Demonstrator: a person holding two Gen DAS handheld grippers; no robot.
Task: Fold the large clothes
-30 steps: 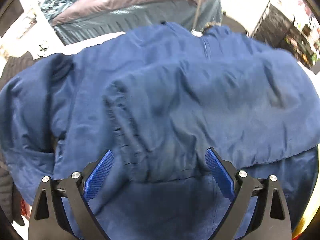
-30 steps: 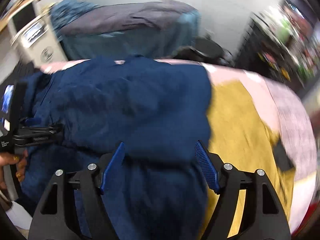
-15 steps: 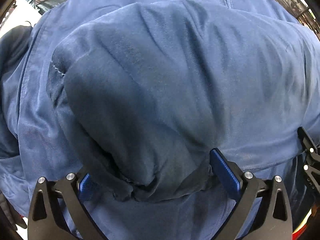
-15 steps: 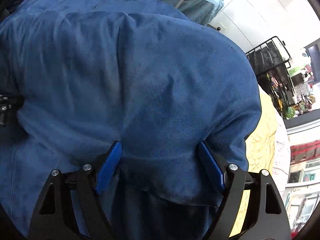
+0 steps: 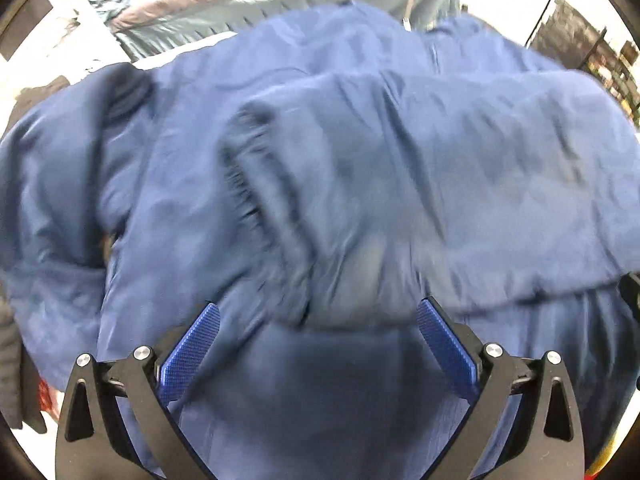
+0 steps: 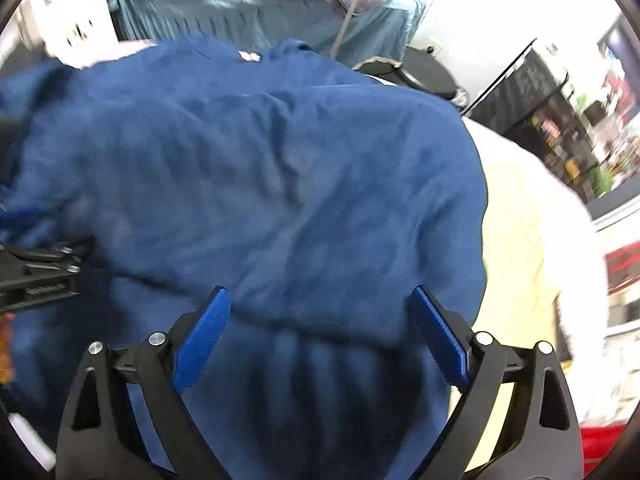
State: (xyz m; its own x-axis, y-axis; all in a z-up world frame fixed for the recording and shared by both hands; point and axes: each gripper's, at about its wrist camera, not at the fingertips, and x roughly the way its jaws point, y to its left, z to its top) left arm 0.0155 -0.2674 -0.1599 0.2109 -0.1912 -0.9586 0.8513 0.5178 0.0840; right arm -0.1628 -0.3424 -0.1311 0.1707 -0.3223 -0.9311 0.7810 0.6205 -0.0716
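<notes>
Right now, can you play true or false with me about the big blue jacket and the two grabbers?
1. The big blue fabric jacket is folded over on itself. True.
2. The left gripper is clamped shut on the jacket. False: its jaws stand wide open.
3. The right gripper is open. True.
4. The cloth beside the jacket is bright green. False: it is yellow.
5. The jacket hangs on a hanger. False: it lies spread flat under both grippers.
</notes>
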